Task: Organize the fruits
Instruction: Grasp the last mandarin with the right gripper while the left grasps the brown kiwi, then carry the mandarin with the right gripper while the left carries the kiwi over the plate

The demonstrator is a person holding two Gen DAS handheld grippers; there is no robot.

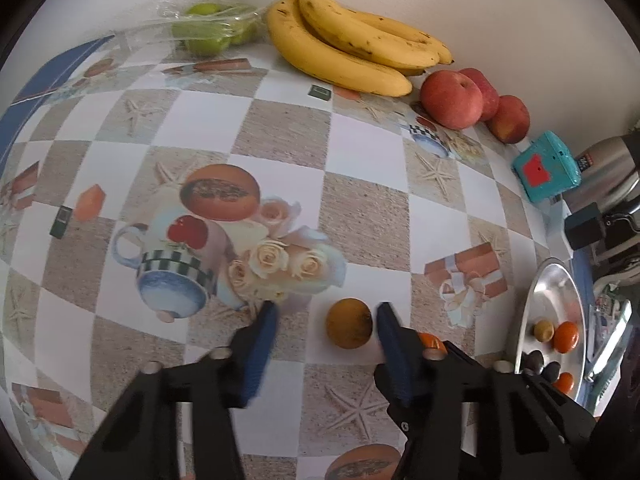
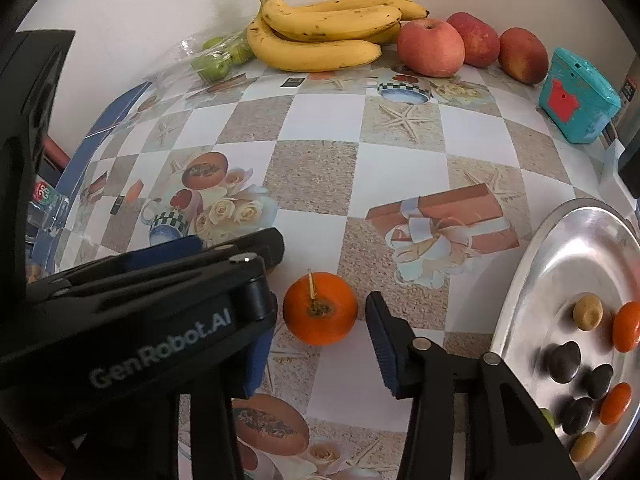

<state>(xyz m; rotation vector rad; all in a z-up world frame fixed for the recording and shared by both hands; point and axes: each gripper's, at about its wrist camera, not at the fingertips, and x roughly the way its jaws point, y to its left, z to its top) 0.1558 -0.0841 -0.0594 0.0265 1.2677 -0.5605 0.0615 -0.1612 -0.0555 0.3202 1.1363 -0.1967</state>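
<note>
My left gripper (image 1: pixel 326 318) is open over the patterned tablecloth, with a small brownish-orange round fruit (image 1: pixel 349 329) between its blue fingers, close to the right finger. My right gripper (image 2: pixel 316 312) is open with an orange tangerine (image 2: pixel 320 309) with a stem between its fingers; part of it shows in the left wrist view (image 1: pixel 431 341). The left gripper's body (image 2: pixel 160 312) covers my right gripper's left finger. A silver plate (image 2: pixel 532 280) at the right holds several small orange, brown and dark fruits; it also shows in the left wrist view (image 1: pixel 560 280).
At the back wall lie a bunch of bananas (image 1: pixel 352 40), three red apples (image 1: pixel 452 98) and green fruits in a clear bag (image 1: pixel 208 28). A teal box (image 1: pixel 548 168) and a steel flask (image 1: pixel 612 172) stand at the right. The table's blue edge (image 1: pixel 48 80) runs at left.
</note>
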